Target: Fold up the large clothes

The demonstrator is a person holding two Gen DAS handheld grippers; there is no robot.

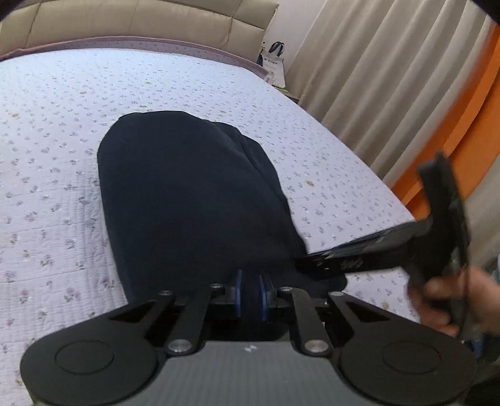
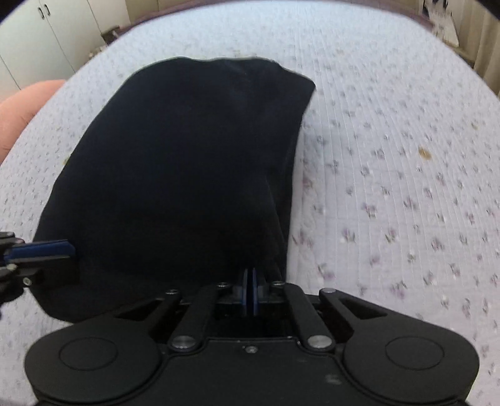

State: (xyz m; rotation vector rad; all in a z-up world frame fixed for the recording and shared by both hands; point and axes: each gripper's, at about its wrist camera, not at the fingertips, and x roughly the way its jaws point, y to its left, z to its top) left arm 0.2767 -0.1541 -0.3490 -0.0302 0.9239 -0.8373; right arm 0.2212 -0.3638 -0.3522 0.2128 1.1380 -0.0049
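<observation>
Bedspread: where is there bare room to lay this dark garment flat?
Bare floral bedspread runs between the dark garment and the headboard, and on its left. The right wrist view shows more bare spread right of it. Crowded near edge: left gripper and right gripper both pinch cloth.

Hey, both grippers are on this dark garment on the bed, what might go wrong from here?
1. The left hand-held gripper pinches thick dark fabric with its pads apart, so the dark garment may slip out when lifted.
2. The right hand-held gripper grips right at the garment's edge, a hold that may pull free.
3. The layers on the garment's right side look loosely stacked and may shift on the floral bedspread.
</observation>
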